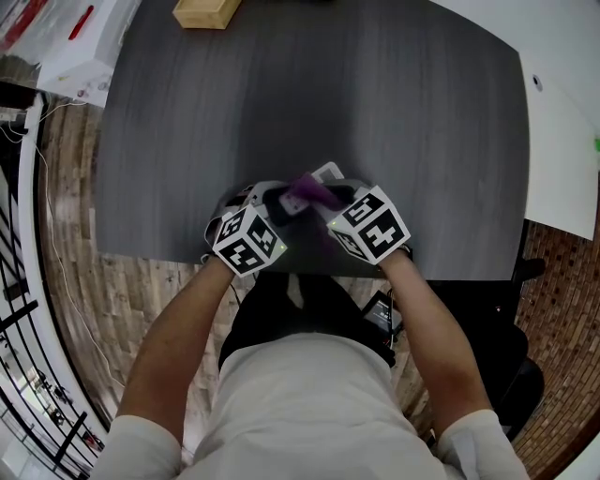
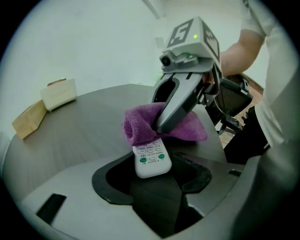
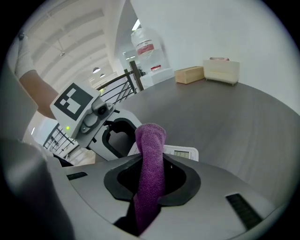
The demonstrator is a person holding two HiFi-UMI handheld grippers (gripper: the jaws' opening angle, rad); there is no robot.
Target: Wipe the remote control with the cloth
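The white remote control (image 2: 151,161) with green buttons lies between the jaws of my left gripper (image 2: 152,178), which is shut on its near end. A purple cloth (image 2: 159,124) rests across the remote's far part. My right gripper (image 3: 152,183) is shut on that cloth (image 3: 151,159), a roll of it sticking up past the jaws. Behind the roll shows the remote's display end (image 3: 182,153). In the head view both grippers meet above the table's near edge, the left gripper (image 1: 277,204) and the right gripper (image 1: 323,199) with the cloth (image 1: 305,190) and the remote (image 1: 328,172) between them.
The dark grey table (image 1: 375,112) stretches away ahead. A wooden box (image 1: 206,11) stands at its far edge, with a white holder (image 3: 221,70) beside it. A white table (image 1: 562,141) adjoins on the right. A railing (image 1: 19,309) runs on the left.
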